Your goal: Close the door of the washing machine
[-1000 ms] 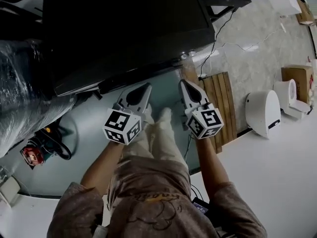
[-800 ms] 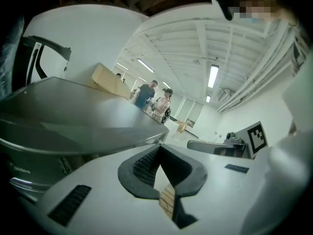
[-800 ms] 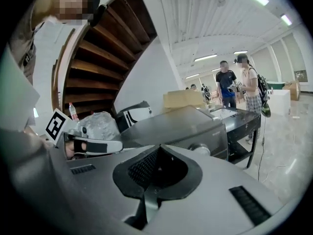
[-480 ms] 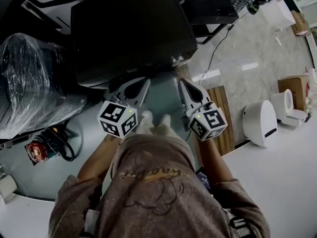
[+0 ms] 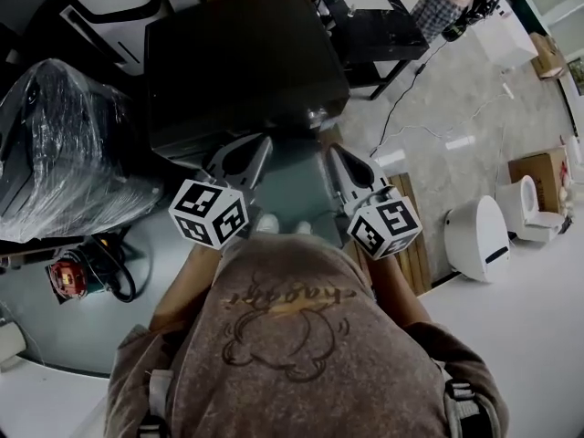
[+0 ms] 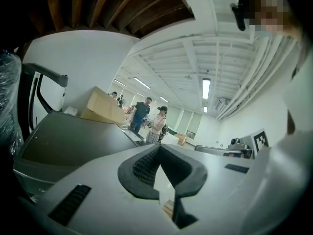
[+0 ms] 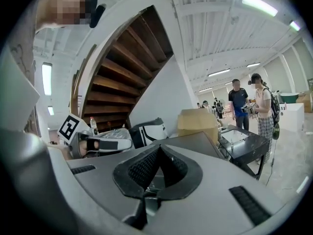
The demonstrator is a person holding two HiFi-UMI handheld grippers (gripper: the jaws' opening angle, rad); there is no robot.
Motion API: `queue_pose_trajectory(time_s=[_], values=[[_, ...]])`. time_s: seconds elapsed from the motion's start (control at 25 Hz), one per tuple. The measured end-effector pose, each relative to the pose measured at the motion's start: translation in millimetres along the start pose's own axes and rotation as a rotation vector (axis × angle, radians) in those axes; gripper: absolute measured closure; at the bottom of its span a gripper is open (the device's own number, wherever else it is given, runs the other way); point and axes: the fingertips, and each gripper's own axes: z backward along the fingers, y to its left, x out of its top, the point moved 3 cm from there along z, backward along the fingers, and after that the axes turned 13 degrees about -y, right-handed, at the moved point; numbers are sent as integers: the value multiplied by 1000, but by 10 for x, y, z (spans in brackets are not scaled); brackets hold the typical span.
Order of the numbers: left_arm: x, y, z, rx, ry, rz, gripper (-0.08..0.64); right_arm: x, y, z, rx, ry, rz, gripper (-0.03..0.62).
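— Grey floor underfoot; where's the washing machine?
— Straight ahead of the person, a dark box seen from above. A plastic-wrapped bundle sits against its left side. Its door can't be made out from up here.
— And the claws?
— Left claw and right claw are held side by side, pointing at the machine's near edge. Each has its jaws together, with nothing between them.
— Anyone about?
— Two people stand far across the room.

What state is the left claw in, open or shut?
Shut. In the left gripper view the left claw has its tips touching, with nothing held between them.
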Motion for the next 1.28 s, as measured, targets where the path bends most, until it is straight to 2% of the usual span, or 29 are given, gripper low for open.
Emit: queue_pose_trajectory(time_s=[0.24, 0.4, 0.68, 1.0, 1.28], values=[[112, -28, 52, -10, -47, -80, 560, 222, -45, 50, -12, -88, 102, 600], [106, 100, 97, 37, -93, -141, 560, 162, -119, 141, -35, -92, 165, 600], [-127, 353, 159, 106, -114, -145, 559, -180, -397, 307, -99, -54, 159, 600], [-455, 411, 100, 104, -71, -158, 559, -499, -579, 341, -168, -18, 139, 600], [-513, 384, 89, 112, -50, -146, 559, -534, -577, 375, -182, -22, 131, 600]])
